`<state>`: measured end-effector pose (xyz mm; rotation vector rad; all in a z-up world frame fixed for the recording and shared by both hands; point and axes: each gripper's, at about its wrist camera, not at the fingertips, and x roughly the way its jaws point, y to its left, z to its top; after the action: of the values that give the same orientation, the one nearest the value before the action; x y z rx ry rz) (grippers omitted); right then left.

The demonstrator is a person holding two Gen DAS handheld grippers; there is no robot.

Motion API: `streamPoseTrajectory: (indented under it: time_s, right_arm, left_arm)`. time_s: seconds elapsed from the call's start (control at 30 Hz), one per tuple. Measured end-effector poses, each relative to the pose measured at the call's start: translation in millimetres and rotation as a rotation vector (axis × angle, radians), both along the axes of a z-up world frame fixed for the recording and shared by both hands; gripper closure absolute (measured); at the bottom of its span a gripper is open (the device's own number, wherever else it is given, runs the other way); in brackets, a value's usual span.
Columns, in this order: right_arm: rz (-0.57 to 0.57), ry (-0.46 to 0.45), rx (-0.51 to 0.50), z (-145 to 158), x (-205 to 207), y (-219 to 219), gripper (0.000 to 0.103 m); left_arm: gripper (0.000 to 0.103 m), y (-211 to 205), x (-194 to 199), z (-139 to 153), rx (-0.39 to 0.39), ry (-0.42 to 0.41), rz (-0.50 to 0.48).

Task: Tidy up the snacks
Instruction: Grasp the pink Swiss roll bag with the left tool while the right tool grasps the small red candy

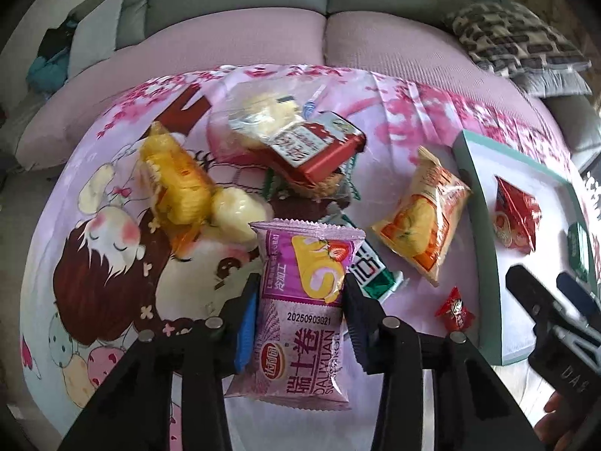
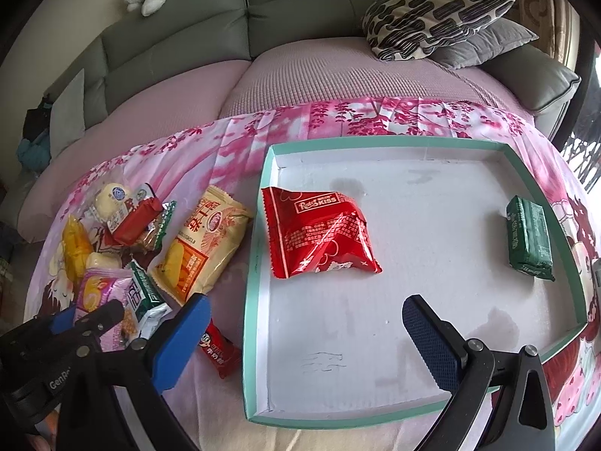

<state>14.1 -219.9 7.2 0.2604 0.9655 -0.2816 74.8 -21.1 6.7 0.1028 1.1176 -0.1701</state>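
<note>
A purple Swiss roll packet (image 1: 300, 300) sits between the fingers of my left gripper (image 1: 302, 280), whose pads press on both of its sides, so it is shut on the packet. The packet lies at the near edge of a snack pile on the pink cartoon cloth (image 1: 112, 263). My right gripper (image 2: 306, 300) stands open above the white floor of the teal-rimmed tray (image 2: 259, 225), nothing between its fingers. Inside the tray lie a red packet (image 2: 319, 233) and a green packet (image 2: 529, 240).
Left of the tray lie a yellow-orange packet (image 2: 203, 240), a small red candy (image 2: 219, 349), a green-white packet (image 1: 372, 267), a red pack (image 1: 319, 146), a yellow packet (image 1: 176, 180) and a clear bag of buns (image 1: 263, 112). Patterned cushions (image 2: 432, 18) rest on the sofa behind.
</note>
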Motion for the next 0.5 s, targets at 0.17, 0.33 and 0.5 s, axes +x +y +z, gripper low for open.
streamPoseTrajectory:
  time_s: [0.17, 0.33, 0.5]
  right_arm:
    - [0.041, -0.011, 0.006, 1.6, -0.2, 6.3, 0.000]
    - [0.089, -0.061, 0.018, 8.8, -1.7, 15.5, 0.011]
    - [0.176, -0.054, 0.013, 6.3, 0.8, 32.7, 0.028]
  left_arm:
    - [0.063, 11.6, 1.0, 3.0, -0.009, -0.010, 0.039]
    - [0.063, 18.7, -1.9, 9.2, -0.027, -0.025, 0.051]
    - [0.063, 29.1, -2.6, 9.1, -0.030, -0.018, 0.073]
